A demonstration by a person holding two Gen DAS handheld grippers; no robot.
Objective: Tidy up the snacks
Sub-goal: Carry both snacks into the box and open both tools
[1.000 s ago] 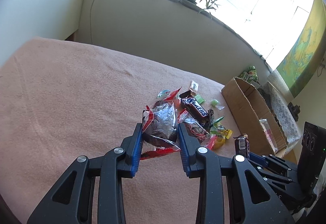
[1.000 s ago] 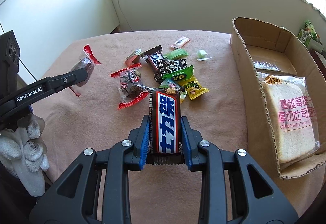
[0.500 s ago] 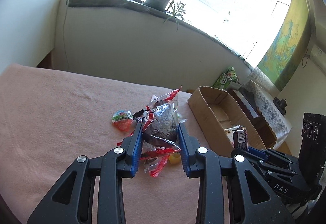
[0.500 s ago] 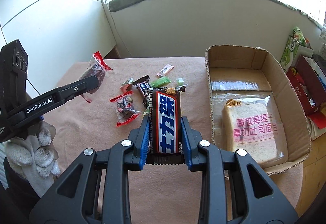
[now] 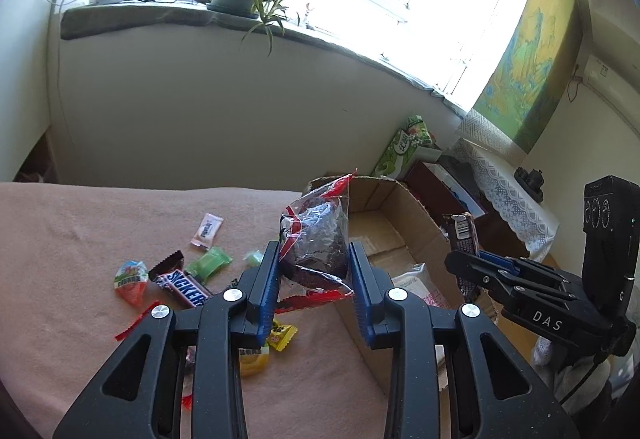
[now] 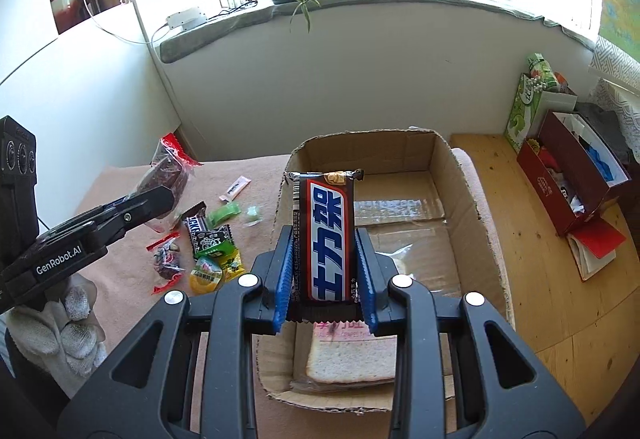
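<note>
Snacks: loose pile [image 5: 200, 279] on the pink cloth [image 5: 80, 239], at 9 o'clock of the box [image 6: 460, 175].
Left gripper [image 5: 314, 271]: level, raised above the cloth, clamped on a clear dark-filled bag [image 5: 316, 239].
Right gripper [image 6: 324, 271]: tilted down over the box, clamped on a chocolate bar [image 6: 326, 235] pointing to 12 o'clock.
Box: bagged bread [image 6: 348, 359] inside.

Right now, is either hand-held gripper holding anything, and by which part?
Left hand-held gripper clamps a clear red-edged snack packet by its lower half; right hand-held gripper clamps a Snickers bar by its lower half.
</note>
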